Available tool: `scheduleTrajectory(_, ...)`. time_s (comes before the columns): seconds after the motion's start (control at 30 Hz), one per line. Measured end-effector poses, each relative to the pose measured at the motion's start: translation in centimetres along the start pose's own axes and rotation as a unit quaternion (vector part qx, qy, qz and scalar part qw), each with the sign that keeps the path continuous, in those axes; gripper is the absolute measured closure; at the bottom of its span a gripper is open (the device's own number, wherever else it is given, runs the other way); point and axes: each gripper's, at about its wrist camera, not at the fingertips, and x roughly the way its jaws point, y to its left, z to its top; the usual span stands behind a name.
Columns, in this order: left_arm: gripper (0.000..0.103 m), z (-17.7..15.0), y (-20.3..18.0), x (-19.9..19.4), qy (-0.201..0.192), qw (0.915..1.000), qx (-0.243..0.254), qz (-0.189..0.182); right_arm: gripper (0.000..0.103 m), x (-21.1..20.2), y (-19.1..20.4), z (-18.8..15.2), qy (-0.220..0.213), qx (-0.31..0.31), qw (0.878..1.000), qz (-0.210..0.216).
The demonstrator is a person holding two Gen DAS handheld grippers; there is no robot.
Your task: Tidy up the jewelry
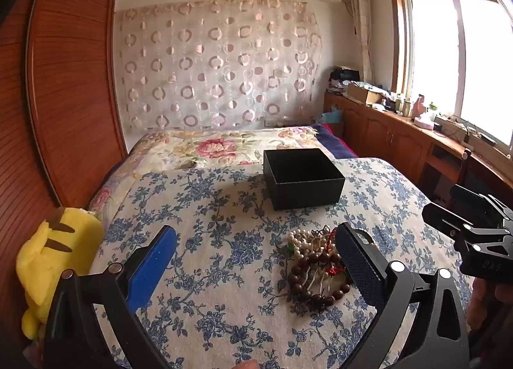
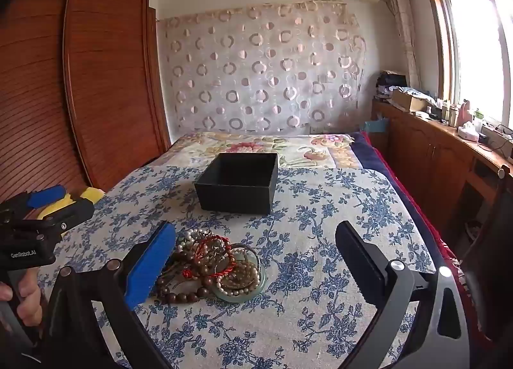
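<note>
Two tongs (image 1: 256,253) (image 2: 255,253) flanking jewelry pile (image 2: 211,263)

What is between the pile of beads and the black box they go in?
Nothing visible. Only bare flowered cloth lies between the jewelry pile and the open black box behind it. Both hand-held grippers, left and right, are open and hold nothing.

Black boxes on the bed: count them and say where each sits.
1. The black box sits open on the blue-flowered cloth, beyond the jewelry pile and apart from it. None other shows, though the hand-held grippers' frames hide the near corners.
</note>
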Motion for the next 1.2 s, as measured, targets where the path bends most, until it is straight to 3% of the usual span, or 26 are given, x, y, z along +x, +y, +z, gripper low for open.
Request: scheduleTrajectory(1.2, 0.007, -0.02, 0.03, -0.06, -0.001, 1.0000, -0.002, 0.001, 0.002, -0.19, -0.05, 0.26, -0.002, 0.001, 1.000, 0.000)
